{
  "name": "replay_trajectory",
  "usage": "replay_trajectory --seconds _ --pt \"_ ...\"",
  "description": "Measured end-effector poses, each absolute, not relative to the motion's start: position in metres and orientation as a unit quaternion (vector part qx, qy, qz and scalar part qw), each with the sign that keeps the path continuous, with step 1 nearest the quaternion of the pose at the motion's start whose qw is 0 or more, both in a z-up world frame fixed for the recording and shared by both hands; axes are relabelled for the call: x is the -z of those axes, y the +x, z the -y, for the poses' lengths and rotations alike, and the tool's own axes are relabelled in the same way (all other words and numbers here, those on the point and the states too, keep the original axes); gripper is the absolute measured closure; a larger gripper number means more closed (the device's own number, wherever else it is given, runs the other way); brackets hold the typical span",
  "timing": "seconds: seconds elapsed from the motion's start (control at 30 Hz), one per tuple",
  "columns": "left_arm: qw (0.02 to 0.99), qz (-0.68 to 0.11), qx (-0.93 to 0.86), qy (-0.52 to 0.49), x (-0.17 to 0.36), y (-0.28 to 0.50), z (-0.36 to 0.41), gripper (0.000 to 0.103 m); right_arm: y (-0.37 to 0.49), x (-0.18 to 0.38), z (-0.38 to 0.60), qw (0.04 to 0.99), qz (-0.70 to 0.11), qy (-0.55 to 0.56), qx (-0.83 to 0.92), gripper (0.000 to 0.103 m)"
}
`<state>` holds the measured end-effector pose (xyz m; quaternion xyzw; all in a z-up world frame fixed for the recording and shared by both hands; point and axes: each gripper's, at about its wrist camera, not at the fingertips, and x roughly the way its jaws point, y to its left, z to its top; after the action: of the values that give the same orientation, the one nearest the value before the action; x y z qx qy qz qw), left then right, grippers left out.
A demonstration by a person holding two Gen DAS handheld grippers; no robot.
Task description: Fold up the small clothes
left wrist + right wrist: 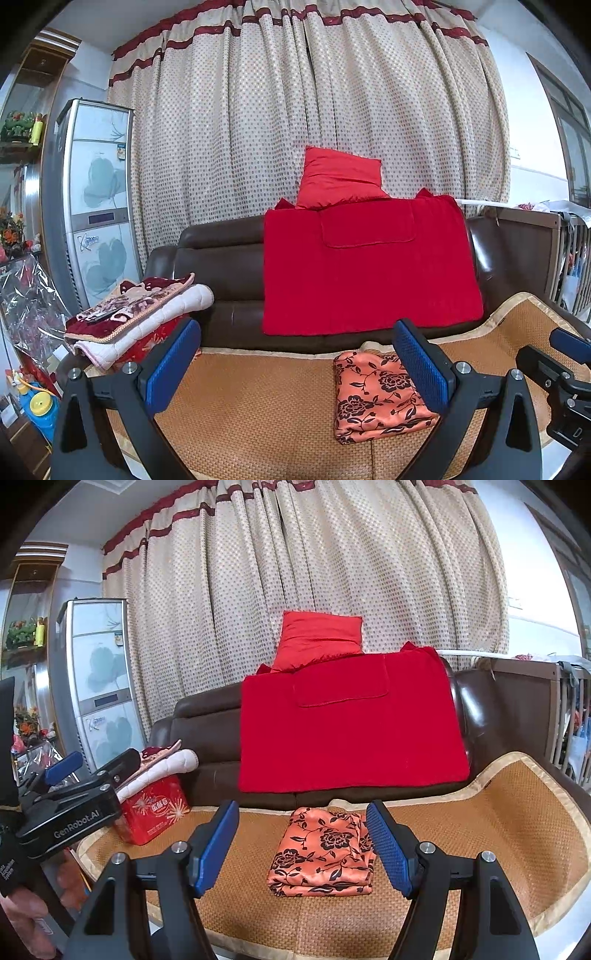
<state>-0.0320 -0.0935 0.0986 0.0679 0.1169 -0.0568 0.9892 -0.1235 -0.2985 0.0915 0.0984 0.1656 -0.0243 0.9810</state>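
Observation:
An orange garment with black flowers (321, 853) lies folded into a small rectangle on the woven mat (480, 830) that covers the sofa seat. It also shows in the left wrist view (376, 395), partly behind the right finger. My right gripper (303, 845) is open and empty, its blue pads either side of the garment and held back from it. My left gripper (295, 369) is open and empty, to the left of the garment. The left gripper also shows at the left edge of the right wrist view (66, 797).
A red blanket (347, 723) hangs over the brown sofa back, with a red pillow (317, 638) on top. Folded quilts (140, 317) sit on a red box (155, 808) at the left end. A tall appliance (96, 192) stands left, a wooden crib (535, 701) right.

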Motion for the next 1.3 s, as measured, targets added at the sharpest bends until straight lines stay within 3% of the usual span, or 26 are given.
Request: replay_trajectory --seconds 1.3 --pt "0.989 -0.115 0.062 0.065 -0.102 -0.030 0.094 0.000 -0.122 -0.100 0.299 0.984 -0.154 0.078 0.033 0.028"
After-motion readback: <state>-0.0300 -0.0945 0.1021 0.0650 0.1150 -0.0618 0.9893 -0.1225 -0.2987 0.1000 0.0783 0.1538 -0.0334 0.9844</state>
